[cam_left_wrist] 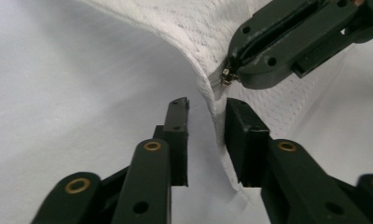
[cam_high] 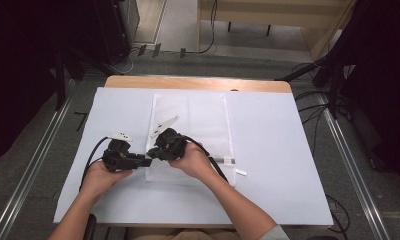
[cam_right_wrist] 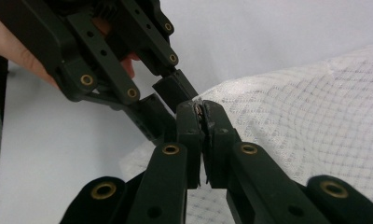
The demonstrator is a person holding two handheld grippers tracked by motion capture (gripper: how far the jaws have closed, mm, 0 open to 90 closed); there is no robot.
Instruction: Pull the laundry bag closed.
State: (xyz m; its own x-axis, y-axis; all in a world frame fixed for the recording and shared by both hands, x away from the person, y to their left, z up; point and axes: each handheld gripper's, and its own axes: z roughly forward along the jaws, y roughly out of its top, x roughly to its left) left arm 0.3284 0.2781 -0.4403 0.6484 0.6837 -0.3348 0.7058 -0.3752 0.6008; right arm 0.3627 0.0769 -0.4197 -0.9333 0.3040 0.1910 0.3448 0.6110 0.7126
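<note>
High view: a white sheet (cam_high: 268, 150) covers the wooden table (cam_high: 198, 82), cables (cam_high: 318, 107) on grey floor around. Mesh bag (cam_high: 198, 125) lies mid-sheet. Right gripper (cam_right_wrist: 201, 116) clenches its zipper pull (cam_left_wrist: 227, 75); left gripper (cam_left_wrist: 206, 112), jaws parted, straddles the bag's edge.

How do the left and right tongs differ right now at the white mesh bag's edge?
The right tongs are shut on the metal zipper pull; the left tongs stand apart, straddling the white mesh bag edge below it. Both meet at the same raised edge.
</note>
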